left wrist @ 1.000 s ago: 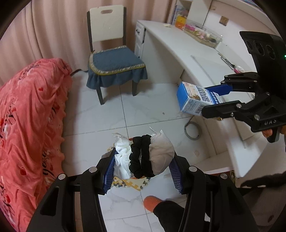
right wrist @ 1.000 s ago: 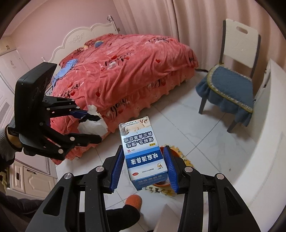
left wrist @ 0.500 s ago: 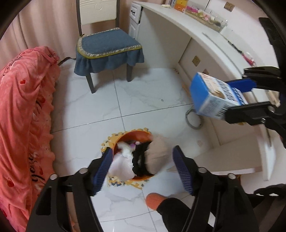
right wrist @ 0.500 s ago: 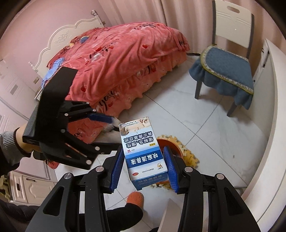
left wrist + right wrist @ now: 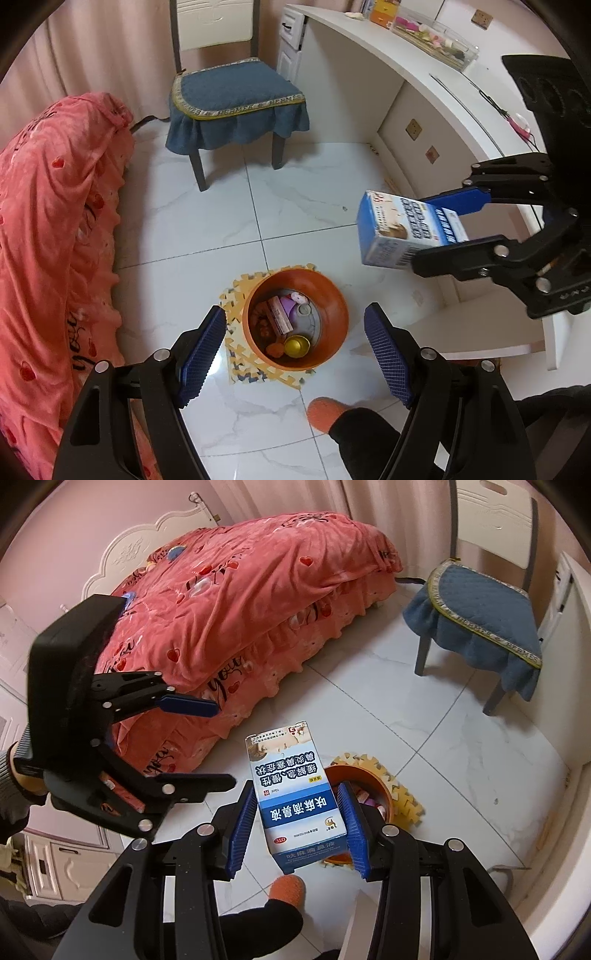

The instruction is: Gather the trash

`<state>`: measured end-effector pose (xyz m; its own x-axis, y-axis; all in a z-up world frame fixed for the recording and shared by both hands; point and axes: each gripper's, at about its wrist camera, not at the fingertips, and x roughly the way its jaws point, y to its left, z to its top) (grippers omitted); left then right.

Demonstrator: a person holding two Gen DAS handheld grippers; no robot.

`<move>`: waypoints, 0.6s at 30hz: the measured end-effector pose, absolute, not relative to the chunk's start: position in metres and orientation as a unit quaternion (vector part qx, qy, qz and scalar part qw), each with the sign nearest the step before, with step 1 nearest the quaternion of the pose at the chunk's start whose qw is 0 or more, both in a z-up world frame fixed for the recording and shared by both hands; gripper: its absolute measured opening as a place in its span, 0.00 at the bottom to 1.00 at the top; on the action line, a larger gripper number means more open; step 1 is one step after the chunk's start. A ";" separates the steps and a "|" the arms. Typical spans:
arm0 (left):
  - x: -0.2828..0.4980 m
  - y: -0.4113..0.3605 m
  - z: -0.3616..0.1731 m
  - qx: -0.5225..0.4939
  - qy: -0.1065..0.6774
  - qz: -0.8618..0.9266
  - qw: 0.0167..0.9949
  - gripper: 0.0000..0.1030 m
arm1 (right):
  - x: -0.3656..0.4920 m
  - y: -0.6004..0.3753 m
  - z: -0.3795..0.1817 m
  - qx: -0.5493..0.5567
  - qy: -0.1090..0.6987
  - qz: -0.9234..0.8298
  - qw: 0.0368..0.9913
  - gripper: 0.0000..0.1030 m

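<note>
An orange round bin (image 5: 334, 295) stands on a yellow foam mat (image 5: 236, 362) on the white tile floor; several small trash items lie inside. My left gripper (image 5: 295, 354) is open and empty, right above the bin. My right gripper (image 5: 299, 827) is shut on a blue and white medicine box (image 5: 291, 797), held in the air. In the left wrist view the box (image 5: 402, 232) hangs up and right of the bin. In the right wrist view the bin (image 5: 373, 779) is partly hidden behind the box, and the left gripper (image 5: 218, 742) is at the left.
A bed with a pink-red quilt (image 5: 48, 236) lies at the left. A chair with a blue cushion (image 5: 232, 96) stands behind. A white desk (image 5: 406, 66) runs along the right. The person's orange-socked foot (image 5: 327, 411) is near the bin.
My left gripper opened and the white wad with the black band dropped from it; it no longer shows. The left gripper came over the bin. The right gripper kept the box and shifted slightly.
</note>
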<state>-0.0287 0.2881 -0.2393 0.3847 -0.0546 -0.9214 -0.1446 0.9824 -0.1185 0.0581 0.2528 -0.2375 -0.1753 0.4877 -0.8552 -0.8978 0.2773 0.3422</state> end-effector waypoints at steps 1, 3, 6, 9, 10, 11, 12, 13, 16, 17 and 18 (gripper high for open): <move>-0.027 0.289 -0.241 -0.090 0.556 0.029 0.826 0.75 | 0.058 0.256 -0.239 -0.201 0.515 0.567 0.610 0.45; -0.029 0.292 -0.244 -0.094 0.558 0.033 0.824 0.75 | 0.058 0.260 -0.241 -0.204 0.515 0.565 0.612 0.46; -0.030 0.294 -0.246 -0.100 0.561 0.036 0.821 0.75 | 0.058 0.264 -0.247 -0.208 0.519 0.560 0.611 0.51; -0.030 0.295 -0.248 -0.102 0.563 0.040 0.819 0.75 | 0.058 0.263 -0.250 -0.206 0.525 0.554 0.612 0.56; -0.031 0.295 -0.247 -0.104 0.562 0.040 0.819 0.75 | 0.058 0.262 -0.250 -0.205 0.526 0.553 0.612 0.56; -0.031 0.294 -0.247 -0.105 0.562 0.040 0.820 0.75 | 0.058 0.262 -0.250 -0.205 0.526 0.553 0.613 0.56; -0.031 0.293 -0.246 -0.104 0.562 0.040 0.820 0.75 | 0.057 0.261 -0.250 -0.205 0.526 0.552 0.613 0.56; -0.031 0.293 -0.246 -0.103 0.562 0.040 0.820 0.75 | 0.056 0.260 -0.249 -0.204 0.526 0.552 0.614 0.56; -0.030 0.290 -0.240 -0.100 0.559 0.042 0.822 0.75 | 0.055 0.251 -0.239 -0.195 0.523 0.552 0.620 0.59; -0.030 0.287 -0.236 -0.100 0.556 0.042 0.824 0.75 | 0.055 0.247 -0.235 -0.191 0.520 0.552 0.623 0.62; -0.030 0.284 -0.233 -0.100 0.554 0.043 0.825 0.75 | 0.055 0.243 -0.231 -0.188 0.518 0.553 0.626 0.63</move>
<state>-0.0300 0.2838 -0.2328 0.3824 -0.0393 -0.9232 -0.1816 0.9764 -0.1168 0.0548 0.2431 -0.2314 -0.1464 0.4968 -0.8554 -0.8861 0.3186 0.3367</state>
